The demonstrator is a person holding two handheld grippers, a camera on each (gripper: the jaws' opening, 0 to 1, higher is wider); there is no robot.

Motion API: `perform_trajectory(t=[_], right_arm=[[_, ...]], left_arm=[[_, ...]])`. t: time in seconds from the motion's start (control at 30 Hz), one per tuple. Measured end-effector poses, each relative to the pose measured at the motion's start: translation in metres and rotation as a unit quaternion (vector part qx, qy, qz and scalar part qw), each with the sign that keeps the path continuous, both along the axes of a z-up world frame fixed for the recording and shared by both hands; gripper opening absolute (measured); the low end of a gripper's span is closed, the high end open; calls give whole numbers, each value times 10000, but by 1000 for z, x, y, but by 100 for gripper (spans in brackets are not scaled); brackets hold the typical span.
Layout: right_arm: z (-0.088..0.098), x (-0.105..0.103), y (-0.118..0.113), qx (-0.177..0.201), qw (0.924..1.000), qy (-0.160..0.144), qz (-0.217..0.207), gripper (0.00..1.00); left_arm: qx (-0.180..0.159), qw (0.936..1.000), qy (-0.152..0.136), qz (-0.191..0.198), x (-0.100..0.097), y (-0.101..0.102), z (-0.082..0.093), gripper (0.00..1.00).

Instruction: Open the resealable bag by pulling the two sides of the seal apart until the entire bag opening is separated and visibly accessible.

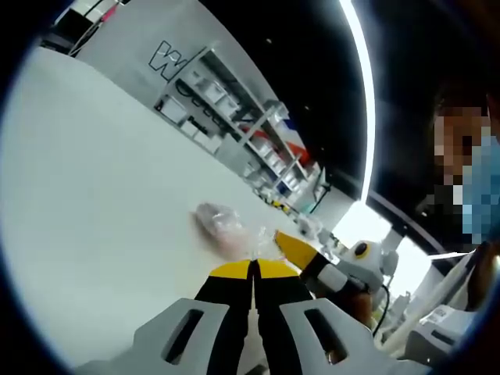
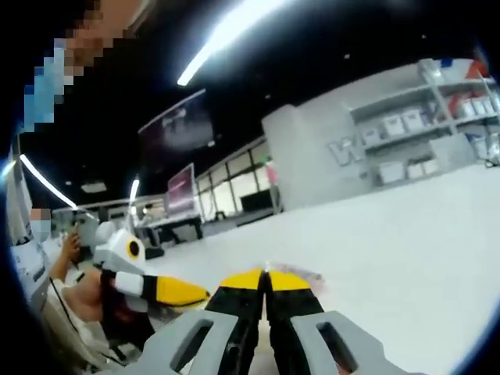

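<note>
Two tongs were closed on the resealable bag (image 1: 226, 226), which hung clear above the white desk (image 1: 101, 195). Left tongs (image 1: 254, 269): my jaws met on one lip of the clear plastic. Right tongs (image 2: 266, 280): my jaws met on the opposite lip, bag film (image 2: 301, 273) just past the tips. For a clean opening, I judged both grips should sit at the seal and pull straight apart, evenly.

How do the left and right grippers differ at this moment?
The left gripper meets the clear bag at its near edge, with the bag's bulk lying ahead on the white table. Ahead of the right gripper, just a sliver of bag pokes out. Shared: yellow-tipped fingers pressed together.
</note>
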State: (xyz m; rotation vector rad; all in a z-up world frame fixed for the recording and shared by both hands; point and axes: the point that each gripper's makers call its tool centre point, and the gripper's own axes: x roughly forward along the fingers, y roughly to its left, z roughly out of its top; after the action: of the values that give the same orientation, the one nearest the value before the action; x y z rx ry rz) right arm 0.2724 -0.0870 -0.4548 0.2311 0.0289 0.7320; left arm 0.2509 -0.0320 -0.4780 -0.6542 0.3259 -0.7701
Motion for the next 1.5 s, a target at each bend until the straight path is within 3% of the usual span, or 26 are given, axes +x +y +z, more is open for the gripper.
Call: perform_trajectory(t=[0.13, 0.23, 0.3, 0.37, 0.43, 0.6, 0.73, 0.83, 1.07, 1.5], right_arm=[[2, -6, 5, -152, 9997, -149, 94, 0], [9, -9, 6, -405, 9980, -493, 36, 6], [10, -10, 9, -460, 9976, -514, 61, 8], [13, -16, 16, -220, 9985, -406, 289, 8], [15, -17, 17, -227, 9983, -431, 306, 11], [16, -19, 21, -1047, 9905, -882, 160, 17], [15, -15, 26, -1683, 9788, -1163, 109, 19], [4, -8, 30, -2015, 9732, -1085, 205, 19], [-7, 3, 31, -2379, 9654, -1047, 219, 19], [-13, 0, 32, -2307, 9681, -907, 354, 9]], left_arm=[[6, 10000, -19, -6, 0, 0, 0, 1], [3, 10000, -17, -19, 0, 0, 0, 1], [12, 10000, -30, -21, 0, 0, 1, 1], [22, 10000, -45, -20, 0, 0, 1, 1], [31, 10000, -56, -22, 0, 0, 0, 1], [57, 9999, -84, -25, 0, 0, 0, 1], [62, 9999, -95, -24, 0, 1, 0, 1], [66, 9999, -99, -29, 0, 0, 0, 1], [80, 9999, -114, -43, -1, 0, 0, 1], [93, 9999, -118, -56, -1, -1, 0, 1]])
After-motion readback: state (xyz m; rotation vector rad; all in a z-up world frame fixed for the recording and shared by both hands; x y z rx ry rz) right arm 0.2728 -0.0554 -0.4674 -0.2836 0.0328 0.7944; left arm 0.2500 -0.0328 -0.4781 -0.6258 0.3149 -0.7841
